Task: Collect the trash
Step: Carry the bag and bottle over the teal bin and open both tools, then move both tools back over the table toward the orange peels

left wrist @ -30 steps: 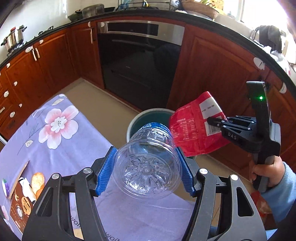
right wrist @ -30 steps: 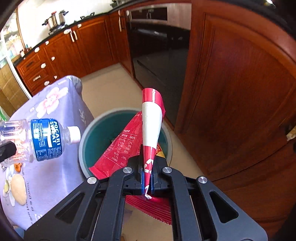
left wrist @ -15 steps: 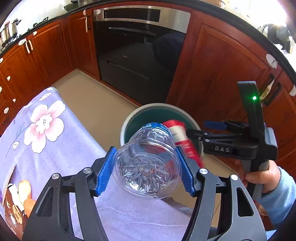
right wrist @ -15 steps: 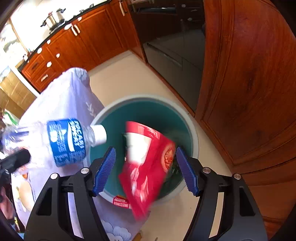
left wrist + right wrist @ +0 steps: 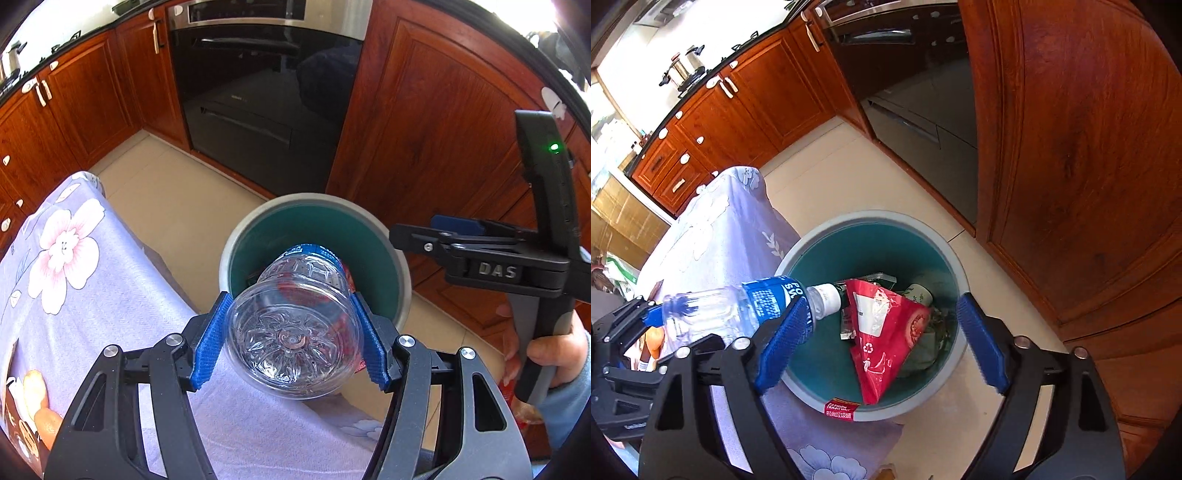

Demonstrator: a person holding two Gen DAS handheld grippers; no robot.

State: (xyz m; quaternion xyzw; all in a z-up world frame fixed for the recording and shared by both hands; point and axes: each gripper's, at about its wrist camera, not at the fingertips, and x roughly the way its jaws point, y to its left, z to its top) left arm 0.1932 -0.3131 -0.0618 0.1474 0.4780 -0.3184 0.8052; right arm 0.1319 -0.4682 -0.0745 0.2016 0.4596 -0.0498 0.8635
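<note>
Gripping the empty bottle [image 5: 295,332] near its base, left gripper [image 5: 291,339] over bin [image 5: 955,266] rim; light, slippery, crushable; right gripper [image 5: 882,343] opening wide, empty.

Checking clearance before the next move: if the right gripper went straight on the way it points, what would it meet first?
Probably the red wrapper lying in the bin; nothing shows between the opening right gripper and it, though depth is unclear.
</note>
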